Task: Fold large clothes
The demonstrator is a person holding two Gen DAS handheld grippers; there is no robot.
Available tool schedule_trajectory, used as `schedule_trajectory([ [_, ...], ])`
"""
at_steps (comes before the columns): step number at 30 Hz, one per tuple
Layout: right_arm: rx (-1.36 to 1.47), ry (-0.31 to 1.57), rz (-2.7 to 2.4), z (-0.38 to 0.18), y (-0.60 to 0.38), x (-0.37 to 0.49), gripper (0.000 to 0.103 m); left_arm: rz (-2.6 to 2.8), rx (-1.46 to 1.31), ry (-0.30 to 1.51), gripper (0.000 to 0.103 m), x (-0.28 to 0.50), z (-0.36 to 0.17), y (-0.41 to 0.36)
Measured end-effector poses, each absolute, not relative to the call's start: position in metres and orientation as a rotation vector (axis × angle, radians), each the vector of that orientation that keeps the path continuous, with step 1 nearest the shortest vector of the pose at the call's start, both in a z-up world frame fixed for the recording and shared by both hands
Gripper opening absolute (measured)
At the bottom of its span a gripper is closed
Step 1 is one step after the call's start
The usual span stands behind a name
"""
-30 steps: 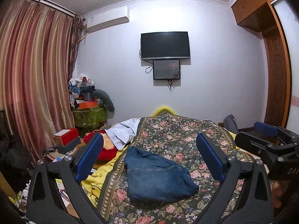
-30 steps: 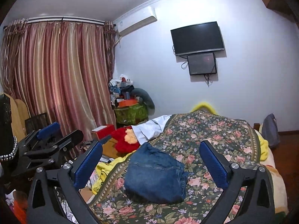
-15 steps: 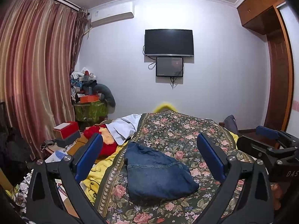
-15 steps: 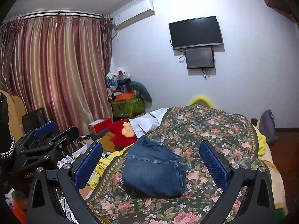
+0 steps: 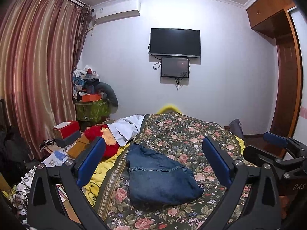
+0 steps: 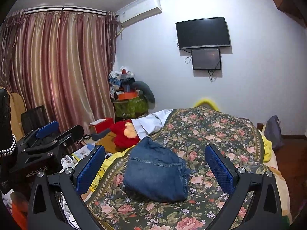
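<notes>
Floral bedspread (image 5: 191, 134) bears folded jeans (image 5: 161, 178); left tongs (image 5: 153, 164), "GenRobot.AI", and right tongs (image 6: 155, 169) released.

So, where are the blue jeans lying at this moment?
In both wrist views the folded jeans lie on the floral bedspread, near its left edge, between the open fingers of each gripper, touched by neither; the red plush toy is beyond them, off the bedspread's left edge.

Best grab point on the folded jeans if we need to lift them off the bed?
Probably the thick rounded fold at the near end of the jeans, taken from the camera side, low along the floral bedspread. The layers bunch there. Both the left claw and the right claw are open and empty.
</notes>
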State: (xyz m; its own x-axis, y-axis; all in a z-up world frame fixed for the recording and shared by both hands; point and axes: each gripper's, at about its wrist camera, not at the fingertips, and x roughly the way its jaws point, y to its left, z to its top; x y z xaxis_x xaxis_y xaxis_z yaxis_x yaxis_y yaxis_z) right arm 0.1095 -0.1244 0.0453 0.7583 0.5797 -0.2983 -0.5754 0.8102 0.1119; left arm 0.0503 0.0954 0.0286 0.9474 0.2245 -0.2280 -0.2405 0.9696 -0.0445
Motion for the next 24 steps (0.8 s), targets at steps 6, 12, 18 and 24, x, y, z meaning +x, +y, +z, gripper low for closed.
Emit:
schedule_trajectory([
  [6, 0.014, 0.331, 0.629, 0.0442, -0.1250, 0.1097, 0.103, 0.234, -0.072, 0.223, 0.102, 0.0491, 0.0287, 0.0950],
  [12, 0.020, 0.337, 0.622, 0.0431, -0.1246, 0.1102, 0.103, 0.220, -0.074, 0.222, 0.102, 0.0478, 0.0283, 0.0953],
  [18, 0.032, 0.339, 0.614, 0.0435, -0.1274, 0.1102, 0.103, 0.199, -0.075, 0.219, 0.102, 0.0469, 0.0285, 0.0960],
  [24, 0.036, 0.338, 0.610, 0.0453, -0.1280, 0.1105, 0.103, 0.186, -0.068, 0.224, 0.102, 0.0473, 0.0283, 0.0929],
])
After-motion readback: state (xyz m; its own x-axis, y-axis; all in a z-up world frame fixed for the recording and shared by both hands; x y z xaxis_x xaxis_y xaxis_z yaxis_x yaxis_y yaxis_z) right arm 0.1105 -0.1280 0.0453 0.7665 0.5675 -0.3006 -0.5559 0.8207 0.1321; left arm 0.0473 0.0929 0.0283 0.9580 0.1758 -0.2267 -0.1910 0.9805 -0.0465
